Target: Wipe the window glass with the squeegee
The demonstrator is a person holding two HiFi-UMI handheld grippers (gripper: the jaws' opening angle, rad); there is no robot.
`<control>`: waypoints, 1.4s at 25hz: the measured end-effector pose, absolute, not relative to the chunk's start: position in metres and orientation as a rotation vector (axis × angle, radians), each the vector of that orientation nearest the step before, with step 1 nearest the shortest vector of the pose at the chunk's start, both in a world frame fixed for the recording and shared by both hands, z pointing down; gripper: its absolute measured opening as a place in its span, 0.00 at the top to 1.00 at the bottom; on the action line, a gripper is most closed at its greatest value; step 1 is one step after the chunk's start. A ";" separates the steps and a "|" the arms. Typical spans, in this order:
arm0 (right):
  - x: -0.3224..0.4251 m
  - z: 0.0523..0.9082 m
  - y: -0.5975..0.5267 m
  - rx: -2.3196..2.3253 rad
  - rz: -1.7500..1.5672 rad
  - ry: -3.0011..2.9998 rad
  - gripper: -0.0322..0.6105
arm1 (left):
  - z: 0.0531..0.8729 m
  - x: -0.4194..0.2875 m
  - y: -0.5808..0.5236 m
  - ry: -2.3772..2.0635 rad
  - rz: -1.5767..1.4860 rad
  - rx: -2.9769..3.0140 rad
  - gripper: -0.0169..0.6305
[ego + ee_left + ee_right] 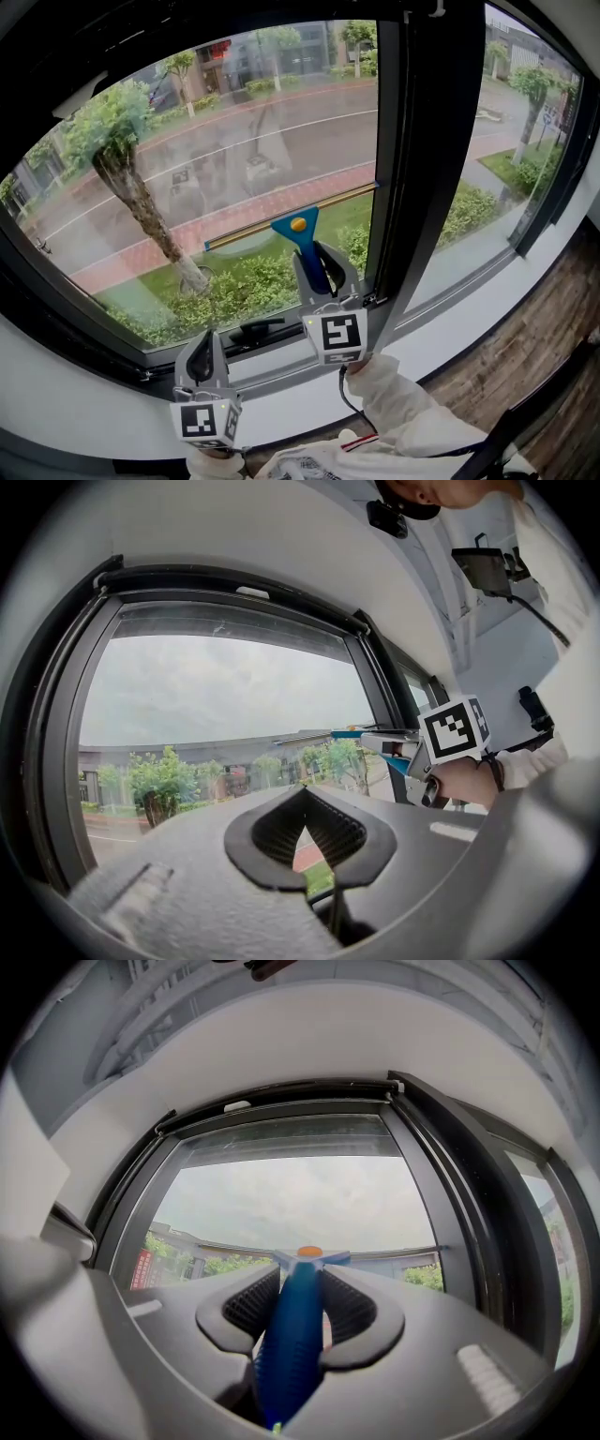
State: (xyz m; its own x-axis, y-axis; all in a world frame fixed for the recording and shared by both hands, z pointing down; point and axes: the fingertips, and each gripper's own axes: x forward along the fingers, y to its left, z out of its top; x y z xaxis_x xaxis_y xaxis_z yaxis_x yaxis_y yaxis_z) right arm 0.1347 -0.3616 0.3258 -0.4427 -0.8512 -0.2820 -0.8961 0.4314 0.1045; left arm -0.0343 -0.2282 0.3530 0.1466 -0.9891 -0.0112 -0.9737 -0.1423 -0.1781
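A blue squeegee (298, 236) with an orange button has its long blade (281, 217) lying against the window glass (216, 150), slanting up to the right. My right gripper (323, 267) is shut on its blue handle (289, 1344), just below the blade. The squeegee also shows at the right of the left gripper view, squeegee (375, 738). My left gripper (204, 361) is low at the left, near the sill, shut with nothing between its jaws (305, 841).
A black window handle (255, 329) sits on the lower frame between the grippers. A thick black mullion (427, 141) stands right of the squeegee, with a second pane (497, 141) beyond it. The white sill (112, 412) runs along the bottom.
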 end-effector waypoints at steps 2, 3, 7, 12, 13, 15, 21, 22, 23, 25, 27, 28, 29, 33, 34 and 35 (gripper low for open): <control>0.134 0.331 -0.361 -1.541 0.352 2.494 0.72 | 0.355 -0.034 -0.229 1.958 -0.170 -2.267 0.97; 0.134 0.334 -0.361 -1.541 0.344 2.493 0.72 | 0.355 -0.035 -0.229 1.959 -0.174 -2.268 0.97; 0.134 0.348 -0.360 -1.549 0.323 2.487 0.72 | 0.362 -0.036 -0.230 1.951 -0.188 -2.264 0.97; 0.133 0.365 -0.361 -1.553 0.329 2.506 0.72 | 0.363 -0.035 -0.230 1.957 -0.199 -2.262 0.97; 0.132 0.367 -0.361 -1.554 0.326 2.507 0.72 | 0.362 -0.035 -0.230 1.960 -0.200 -2.264 0.97; 0.131 0.371 -0.361 -1.556 0.324 2.509 0.72 | 0.360 -0.034 -0.231 1.959 -0.200 -2.266 0.97; 0.132 0.382 -0.357 -1.568 0.300 2.514 0.72 | 0.361 -0.030 -0.231 1.952 -0.194 -2.263 0.97; 0.132 0.385 -0.357 -1.569 0.297 2.515 0.72 | 0.362 -0.030 -0.232 1.953 -0.195 -2.264 0.97; 0.132 0.388 -0.356 -1.570 0.294 2.516 0.72 | 0.362 -0.030 -0.232 1.953 -0.196 -2.265 0.97; 0.132 0.393 -0.356 -1.573 0.293 2.519 0.72 | 0.363 -0.029 -0.233 1.954 -0.201 -2.269 0.97; 0.131 0.399 -0.355 -1.578 0.292 2.523 0.72 | 0.365 -0.029 -0.234 1.955 -0.204 -2.272 0.97; 0.131 0.403 -0.355 -1.579 0.288 2.525 0.72 | 0.366 -0.030 -0.234 1.955 -0.205 -2.273 0.97; 0.131 0.408 -0.354 -1.580 0.283 2.525 0.72 | 0.367 -0.030 -0.234 1.956 -0.207 -2.274 0.97; 0.130 0.425 -0.353 -1.590 0.276 2.527 0.72 | 0.371 -0.032 -0.235 1.956 -0.215 -2.276 0.97; 0.130 0.429 -0.353 -1.593 0.275 2.529 0.72 | 0.371 -0.032 -0.235 1.955 -0.217 -2.276 0.97; 0.130 0.433 -0.353 -1.595 0.272 2.530 0.72 | 0.371 -0.031 -0.236 1.956 -0.219 -2.277 0.97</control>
